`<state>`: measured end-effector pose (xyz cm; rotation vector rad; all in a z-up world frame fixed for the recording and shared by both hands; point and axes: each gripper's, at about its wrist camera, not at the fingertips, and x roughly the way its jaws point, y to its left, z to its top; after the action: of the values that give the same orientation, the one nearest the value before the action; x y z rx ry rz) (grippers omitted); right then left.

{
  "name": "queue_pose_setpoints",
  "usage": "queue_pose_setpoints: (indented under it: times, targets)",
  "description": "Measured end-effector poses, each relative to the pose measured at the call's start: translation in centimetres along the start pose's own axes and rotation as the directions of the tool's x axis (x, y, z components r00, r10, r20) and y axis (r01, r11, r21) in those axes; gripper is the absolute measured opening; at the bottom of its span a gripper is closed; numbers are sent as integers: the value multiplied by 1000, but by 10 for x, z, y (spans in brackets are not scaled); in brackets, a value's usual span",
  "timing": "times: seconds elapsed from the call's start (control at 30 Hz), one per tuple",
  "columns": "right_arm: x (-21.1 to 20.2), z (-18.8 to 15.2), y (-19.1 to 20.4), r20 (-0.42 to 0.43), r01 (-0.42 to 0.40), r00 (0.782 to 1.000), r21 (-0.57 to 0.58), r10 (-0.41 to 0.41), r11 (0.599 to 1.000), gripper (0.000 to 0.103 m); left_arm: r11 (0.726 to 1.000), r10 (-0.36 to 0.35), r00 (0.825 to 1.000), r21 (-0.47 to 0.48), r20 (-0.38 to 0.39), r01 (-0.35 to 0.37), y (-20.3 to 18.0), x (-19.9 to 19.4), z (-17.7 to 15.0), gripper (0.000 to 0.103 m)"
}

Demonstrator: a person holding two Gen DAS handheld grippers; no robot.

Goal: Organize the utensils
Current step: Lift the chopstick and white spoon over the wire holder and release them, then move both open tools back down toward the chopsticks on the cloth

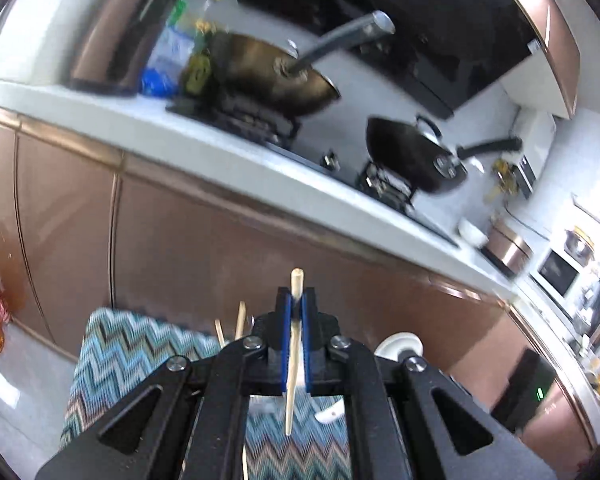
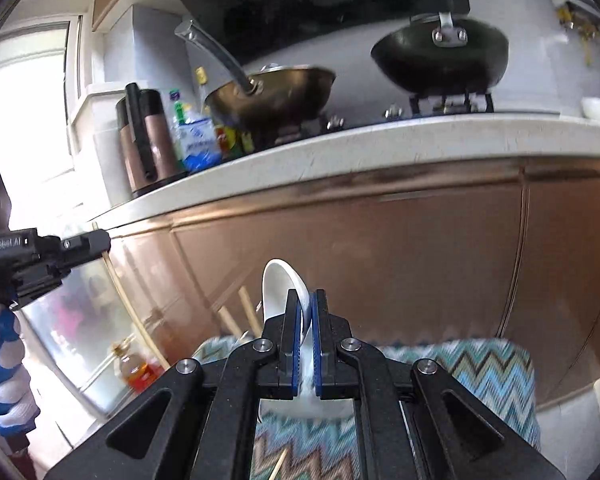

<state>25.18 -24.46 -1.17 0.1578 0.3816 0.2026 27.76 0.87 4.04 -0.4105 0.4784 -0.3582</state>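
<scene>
Chopstick [image 1: 295, 344] stands pinched upright in our left gripper [image 1: 295, 320], above the zigzag cloth [image 1: 140, 344]. Our right gripper [image 2: 306, 328] has its jaws pressed on what looks like a white ceramic spoon [image 2: 278, 292], over that cloth, before the brown cabinets [image 2: 420, 248].

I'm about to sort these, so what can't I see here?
- Left view: chopstick tip is blurred; left tool hides the cloth beneath.
- Right view: right tool covers the spoon handle.
- No utensil holder shows in either view.
</scene>
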Motion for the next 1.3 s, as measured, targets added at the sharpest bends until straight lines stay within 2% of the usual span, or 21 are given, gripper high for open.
queue_pose_setpoints:
  times: [0.07,0.2,0.4,0.5,0.6,0.73,0.8,0.83,1.17,1.3]
  targets:
    - [11,0,4,32,26,999,-25,-26,999,5,1000,26,999,-2,44,-26,2,16,2,4]
    - [40,-8,7,78,77,994,-62,-72,995,5,996,87,994,13,71,-88,7,52,-5,4]
    - [76,-41,1,61,114,992,-98,-108,989,8,983,165,983,68,77,-170,18,102,-32,4]
    - [85,-56,-4,35,110,994,-99,-107,989,12,978,176,981,99,77,-183,23,113,-47,6]
    - [81,-59,-6,45,101,994,-95,-97,990,26,980,166,984,101,67,-172,27,113,-54,6]
    - [68,-51,2,65,105,993,-113,-98,988,29,979,166,984,111,69,-173,23,99,-54,13]
    - [59,-47,5,72,110,992,-116,-102,987,29,978,167,983,110,76,-175,20,85,-51,22]
    - [52,-45,6,76,112,992,-115,-104,987,29,978,167,982,111,84,-176,18,78,-49,23]
    - [-29,-18,28,123,121,987,-107,-107,987,29,966,197,970,143,144,-217,6,-19,-30,26]
    - [-67,-11,35,141,121,984,-99,-106,988,29,958,219,962,152,161,-244,4,-60,-30,33]
